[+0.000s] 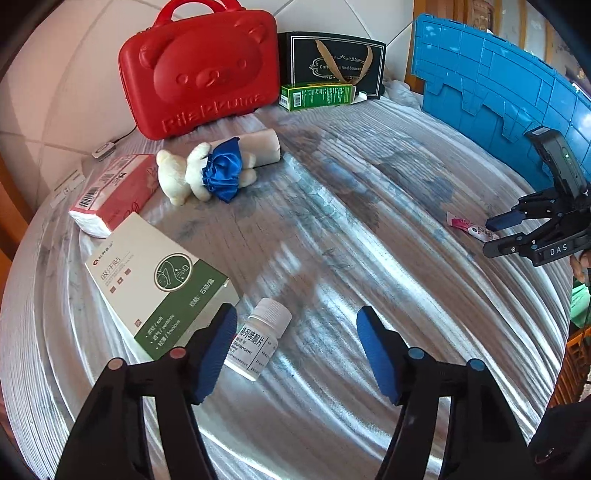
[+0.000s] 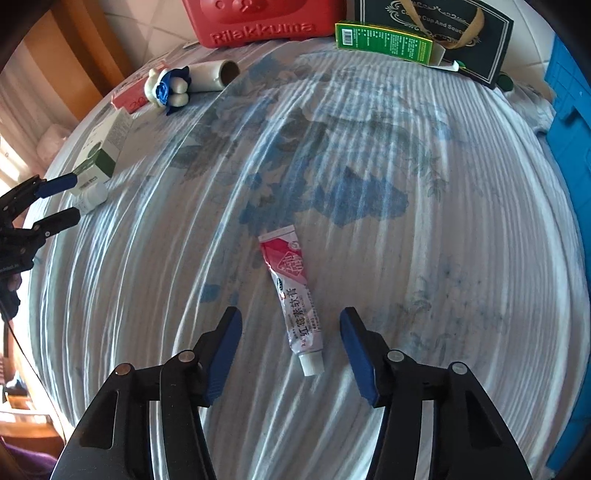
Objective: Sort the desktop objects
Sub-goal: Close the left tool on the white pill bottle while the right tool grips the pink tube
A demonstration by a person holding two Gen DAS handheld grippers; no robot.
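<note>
Approach step of sorting: left gripper (image 1: 297,349) straddles the pill bottle (image 1: 258,341), jaws apart; right gripper (image 2: 291,349) straddles the ointment tube (image 2: 293,295), jaws apart. Both items lie on the tablecloth (image 2: 406,258). Next, probably, closure. Legible: "Rilakkuma" on the red case (image 2: 258,22).

Bottle (image 1: 258,341) just right of box (image 1: 159,284); bear (image 1: 201,175) possibly touching roll (image 1: 264,146).
</note>
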